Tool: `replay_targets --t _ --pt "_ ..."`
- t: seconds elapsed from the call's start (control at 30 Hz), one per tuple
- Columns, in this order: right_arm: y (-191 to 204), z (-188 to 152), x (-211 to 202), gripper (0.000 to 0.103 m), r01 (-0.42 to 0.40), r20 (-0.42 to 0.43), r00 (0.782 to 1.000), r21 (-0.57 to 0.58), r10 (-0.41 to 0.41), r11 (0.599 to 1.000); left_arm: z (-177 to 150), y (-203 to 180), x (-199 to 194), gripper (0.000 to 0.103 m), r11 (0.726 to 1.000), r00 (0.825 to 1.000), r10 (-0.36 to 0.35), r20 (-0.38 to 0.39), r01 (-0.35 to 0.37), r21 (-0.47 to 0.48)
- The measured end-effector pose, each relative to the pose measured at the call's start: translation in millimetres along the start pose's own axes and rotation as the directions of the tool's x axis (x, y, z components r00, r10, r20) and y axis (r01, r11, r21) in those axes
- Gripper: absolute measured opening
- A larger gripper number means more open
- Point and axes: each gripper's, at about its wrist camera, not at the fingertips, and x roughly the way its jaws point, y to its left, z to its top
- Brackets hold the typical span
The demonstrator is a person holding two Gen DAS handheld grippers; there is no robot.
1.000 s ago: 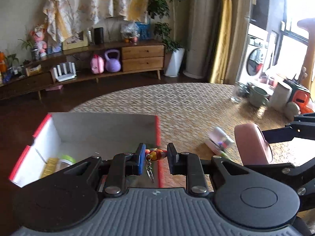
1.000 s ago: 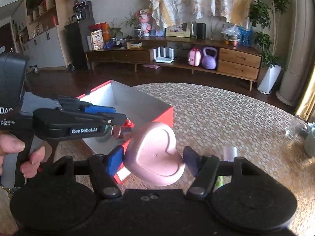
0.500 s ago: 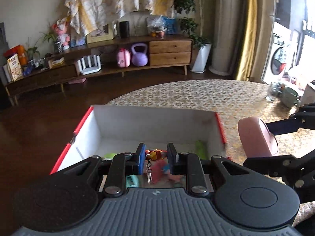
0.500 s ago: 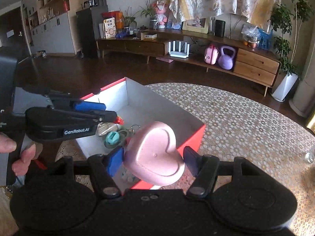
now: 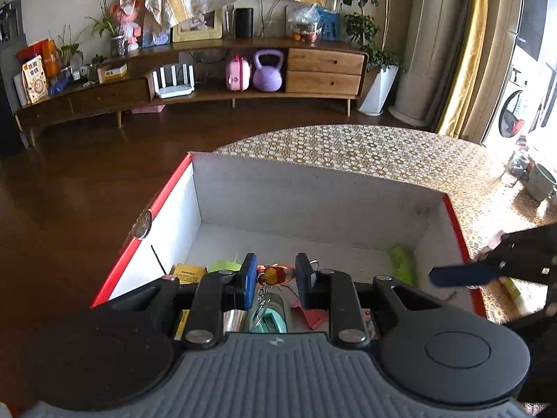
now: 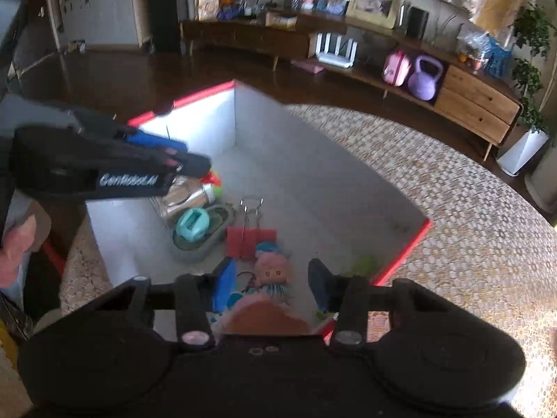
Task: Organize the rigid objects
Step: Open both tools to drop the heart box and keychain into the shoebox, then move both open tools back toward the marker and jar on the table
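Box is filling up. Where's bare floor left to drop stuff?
Free: bare floor along the far wall, from its left corner towards the right wall. Crowded on the near side: teal dish, binder clip, doll; green item in the right corner.

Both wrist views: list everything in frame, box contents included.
box: 1, red rim, white inside, on the table
table: 1, beige patterned cloth, under the box
binder clip: 1, red, box floor centre
dish: 1, grey-green, teal round piece in it, beside the clip
metal can: 1, silver, lying behind the dish
doll: 1, pink face, blue hair, box floor
green item: 1, lime, box's right corner
yellow packet: 1, box's left side
heart case: 1, pink, blurred, low between the right gripper fingers; hold unclear
keychain: 1, red-yellow, pinched in the left gripper
kettlebell: 1, purple, sideboard shelf
left gripper: shut, over the box
right gripper: jaws just been closing, over the box
hand: 1, on the left gripper's handle
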Motion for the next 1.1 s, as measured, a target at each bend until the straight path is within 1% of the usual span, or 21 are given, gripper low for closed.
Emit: replay_targets --t 0.13,0.23,0.53,0.73,0.83,1.1 --pt "0.3 -6.9 11.8 0.047 -0.008 -0.022 1.0 0.0 0.008 1.0 0.8 2.7 16.9 0.023 1.0 0.999 -0.027 -0.04 0.027 -0.004" --pt "2.6 -8.9 12.1 0.048 0.0 -0.014 1.0 -0.024 0.0 1.0 -1.1 2.3 30.1 0.023 1.0 0.997 -0.029 -0.067 0.028 -0.005" --pt "1.6 -4.8 6.6 0.057 -0.028 0.003 1.0 -0.006 0.028 1.0 -9.1 -2.5 50.1 0.023 0.999 0.99 -0.04 -0.133 0.041 0.001" --pt "5.4 -4.3 -6.8 0.061 -0.031 0.03 0.999 -0.004 0.031 1.0 -14.3 -8.2 49.7 0.023 1.0 0.987 -0.021 -0.16 0.024 0.019" --pt "7.1 -6.0 -13.9 0.064 -0.031 0.04 0.999 -0.002 0.031 1.0 -15.2 -11.3 45.9 0.023 0.999 0.987 -0.006 -0.158 0.012 0.036" --pt "9.2 -11.0 -33.3 0.066 -0.032 0.06 0.998 0.002 0.032 0.999 -20.1 -18.9 29.6 0.023 0.999 0.99 0.022 -0.141 -0.016 0.043"
